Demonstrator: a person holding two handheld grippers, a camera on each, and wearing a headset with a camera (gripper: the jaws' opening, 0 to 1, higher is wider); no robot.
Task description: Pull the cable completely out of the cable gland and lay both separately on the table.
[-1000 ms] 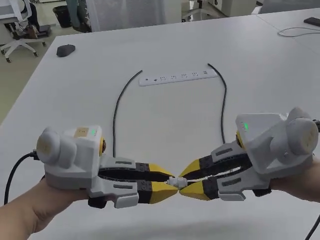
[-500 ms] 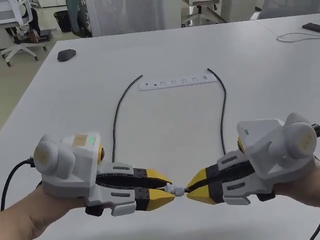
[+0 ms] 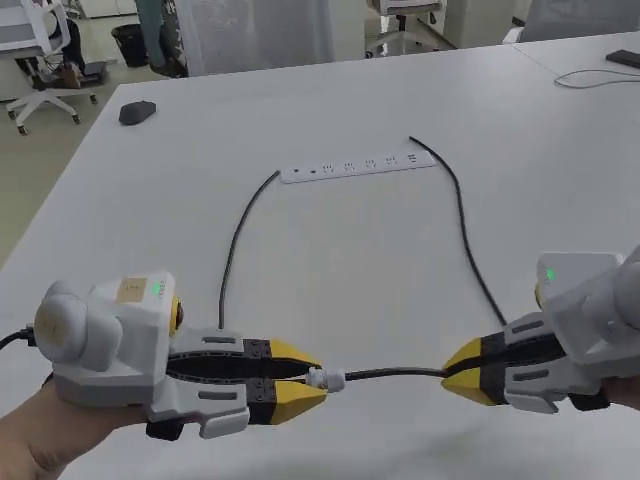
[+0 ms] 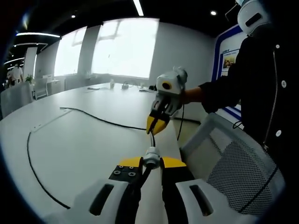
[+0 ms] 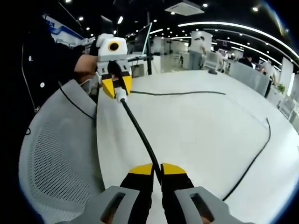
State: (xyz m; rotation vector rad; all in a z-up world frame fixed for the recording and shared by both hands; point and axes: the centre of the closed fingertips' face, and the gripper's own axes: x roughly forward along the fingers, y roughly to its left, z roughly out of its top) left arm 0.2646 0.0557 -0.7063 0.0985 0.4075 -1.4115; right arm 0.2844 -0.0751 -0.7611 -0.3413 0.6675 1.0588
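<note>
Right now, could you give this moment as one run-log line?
left gripper: shut on cable gland | right gripper: shut on cable | cable: straight between grippers, not yet out of cable gland

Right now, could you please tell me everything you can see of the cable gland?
The cable gland is a small, white, plastic-looking fitting with a rounded body. It is pinched between the yellow tips of the left claw, lying roughly level and pointing toward the right claw. The black cable runs out of its end to the right claw, which is shut on it, so the cable is not yet out. The gland is held above the white table, touching just claw and cable.
</note>
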